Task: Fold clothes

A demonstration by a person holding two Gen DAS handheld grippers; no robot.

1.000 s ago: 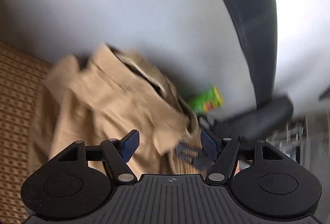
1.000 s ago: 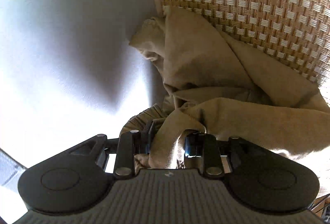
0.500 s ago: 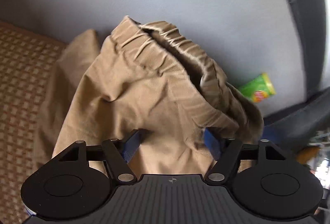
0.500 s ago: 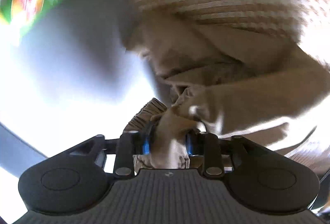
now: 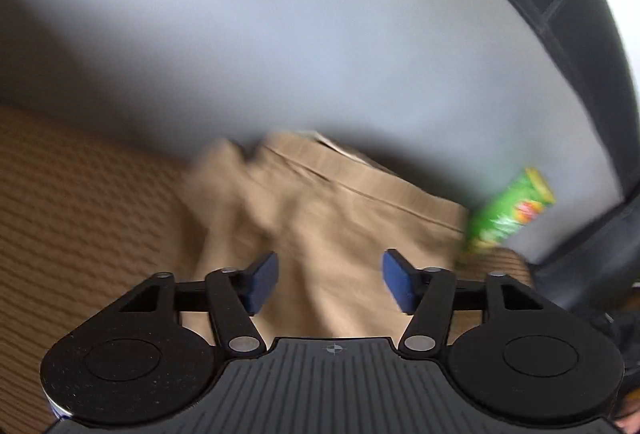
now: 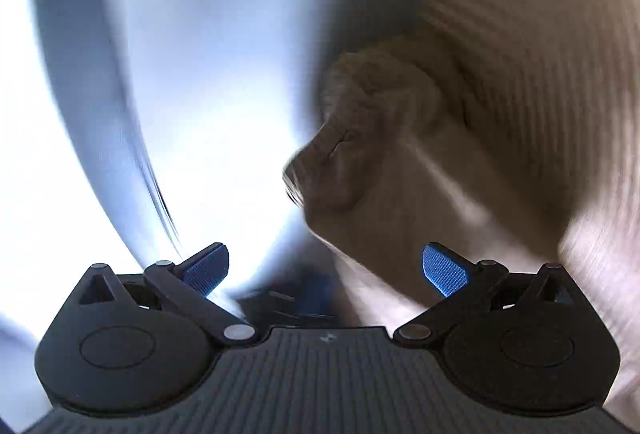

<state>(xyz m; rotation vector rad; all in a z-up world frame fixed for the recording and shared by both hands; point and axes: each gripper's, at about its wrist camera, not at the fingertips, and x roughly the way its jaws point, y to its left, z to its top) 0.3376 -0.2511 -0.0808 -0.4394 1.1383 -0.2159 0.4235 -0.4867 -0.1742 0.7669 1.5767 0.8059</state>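
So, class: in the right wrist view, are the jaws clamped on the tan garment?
No: the jaws stand wide apart, and the tan garment lies beyond them.

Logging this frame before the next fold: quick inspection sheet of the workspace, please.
Surface: pale grey table, woven mat on part of it.
Job's things: tan garment, bunched, lying partly on the mat.
Clutter: green can on its side beside the garment.
Grippers: left tool open above the garment; right tool open, jaws have just been opening, nothing between them.
Cables: nothing seen.
Surroundings: dark chair past the table; views blurred.
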